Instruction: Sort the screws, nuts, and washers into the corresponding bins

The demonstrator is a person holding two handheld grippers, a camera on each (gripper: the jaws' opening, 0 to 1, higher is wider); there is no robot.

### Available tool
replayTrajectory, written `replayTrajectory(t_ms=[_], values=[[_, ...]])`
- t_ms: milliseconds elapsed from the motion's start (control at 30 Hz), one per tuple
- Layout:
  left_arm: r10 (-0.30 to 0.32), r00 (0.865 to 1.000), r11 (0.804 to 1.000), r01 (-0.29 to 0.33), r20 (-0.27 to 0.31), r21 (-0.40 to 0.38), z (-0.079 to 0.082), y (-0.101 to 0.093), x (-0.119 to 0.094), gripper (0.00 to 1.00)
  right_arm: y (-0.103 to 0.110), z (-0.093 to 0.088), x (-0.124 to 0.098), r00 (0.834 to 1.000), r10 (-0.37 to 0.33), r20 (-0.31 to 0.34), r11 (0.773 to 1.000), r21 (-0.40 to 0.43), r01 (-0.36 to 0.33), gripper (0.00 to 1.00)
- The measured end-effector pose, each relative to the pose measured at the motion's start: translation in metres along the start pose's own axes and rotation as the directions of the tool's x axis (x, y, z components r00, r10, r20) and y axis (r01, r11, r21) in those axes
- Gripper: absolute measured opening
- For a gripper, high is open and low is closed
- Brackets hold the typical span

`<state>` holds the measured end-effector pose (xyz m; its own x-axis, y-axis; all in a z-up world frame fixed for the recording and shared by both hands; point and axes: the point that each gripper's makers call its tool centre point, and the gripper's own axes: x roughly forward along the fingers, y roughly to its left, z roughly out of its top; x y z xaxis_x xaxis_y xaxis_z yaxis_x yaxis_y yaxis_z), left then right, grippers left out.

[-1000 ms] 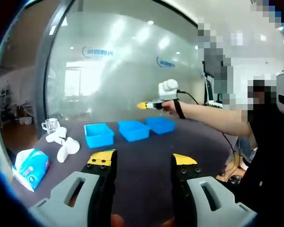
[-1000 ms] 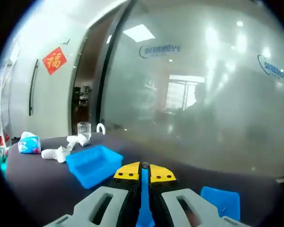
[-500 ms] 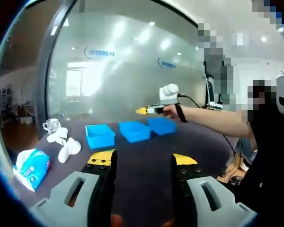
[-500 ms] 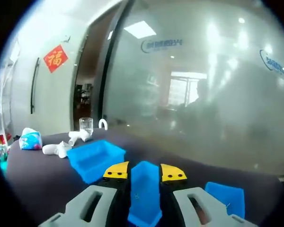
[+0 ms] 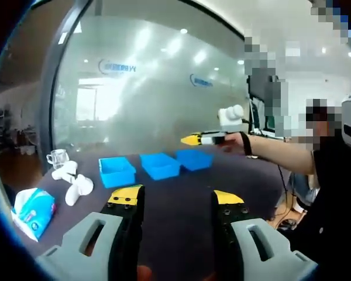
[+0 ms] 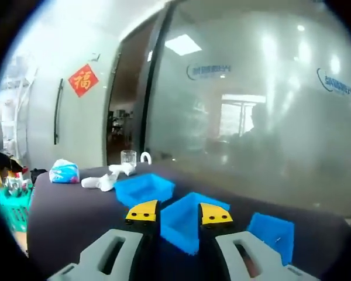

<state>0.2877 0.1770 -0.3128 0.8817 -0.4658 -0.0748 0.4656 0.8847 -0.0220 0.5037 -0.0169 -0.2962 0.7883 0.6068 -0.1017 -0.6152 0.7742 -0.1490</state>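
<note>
Left gripper view is showing 3 bins (image 5: pixel 158 165) sitting on the bench (image 5: pixel 181 199), no loose hardware visible, so sorting looks nearly done; left claw (image 5: pixel 175 199) and right claw (image 6: pixel 179 212) are hanging released, empty

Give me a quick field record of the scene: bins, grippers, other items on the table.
bins: three blue bins in a row on the dark table
left gripper: open, holding nothing
right gripper: open, above the middle bin
other items: tissue pack, white plastic pieces, glass cup
fasteners: too small to tell
</note>
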Motion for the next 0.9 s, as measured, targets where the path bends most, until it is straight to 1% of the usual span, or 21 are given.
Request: replayTrajectory(t_ms=[33,100,167,200,233,300,400,467,567,733,900], values=[[-0.003,1.0,1.0,0.003,0.001,0.001,0.0,-0.001,0.001,0.44,0.001,0.002,-0.007,1.0,0.0,0.014,1.0,-0.003,0.0,0.21],[-0.008,1.0,1.0,0.008,0.001,0.001,0.0,-0.001,0.003,0.44,0.004,0.006,-0.027,0.999,0.011,0.036,1.0,0.006,-0.011,0.22],[-0.001,1.0,1.0,0.001,-0.008,0.011,-0.002,-0.002,0.005,0.44,0.007,0.01,-0.045,0.997,0.036,0.061,0.999,0.019,-0.037,0.25],[0.004,1.0,1.0,-0.004,-0.013,0.022,-0.003,-0.002,0.005,0.44,0.008,0.011,-0.055,0.997,0.034,0.064,0.999,0.013,-0.035,0.26],[0.0,1.0,1.0,0.001,-0.014,0.024,-0.003,-0.003,0.006,0.44,0.011,0.013,-0.068,0.997,0.032,0.073,0.999,-0.014,-0.031,0.25],[-0.016,1.0,1.0,0.016,-0.006,0.013,-0.001,-0.007,0.007,0.44,0.013,0.013,-0.086,0.997,0.028,0.077,1.0,-0.016,-0.027,0.25],[-0.027,1.0,0.999,0.027,-0.007,0.018,0.0,-0.012,0.011,0.44,0.017,0.012,-0.11,0.996,0.038,0.084,0.999,0.02,-0.039,0.25],[-0.035,0.999,0.999,0.036,-0.008,0.02,0.0,-0.014,0.013,0.44,0.017,0.009,-0.125,0.996,0.031,0.086,0.999,0.029,-0.034,0.25],[-0.056,0.998,0.998,0.056,-0.011,0.023,0.0,-0.02,0.016,0.44,0.016,0.002,-0.142,0.997,0.028,0.072,0.999,0.025,-0.029,0.25],[-0.077,0.997,0.997,0.078,-0.014,0.026,0.001,-0.026,0.02,0.44,0.011,-0.021,-0.171,1.0,0.012,0.015,1.0,0.002,-0.012,0.25],[-0.11,0.994,0.994,0.111,-0.026,0.023,-0.002,-0.033,0.021,0.44,0.01,-0.04,-0.192,0.999,0.018,-0.033,0.999,0.033,-0.017,0.27]])
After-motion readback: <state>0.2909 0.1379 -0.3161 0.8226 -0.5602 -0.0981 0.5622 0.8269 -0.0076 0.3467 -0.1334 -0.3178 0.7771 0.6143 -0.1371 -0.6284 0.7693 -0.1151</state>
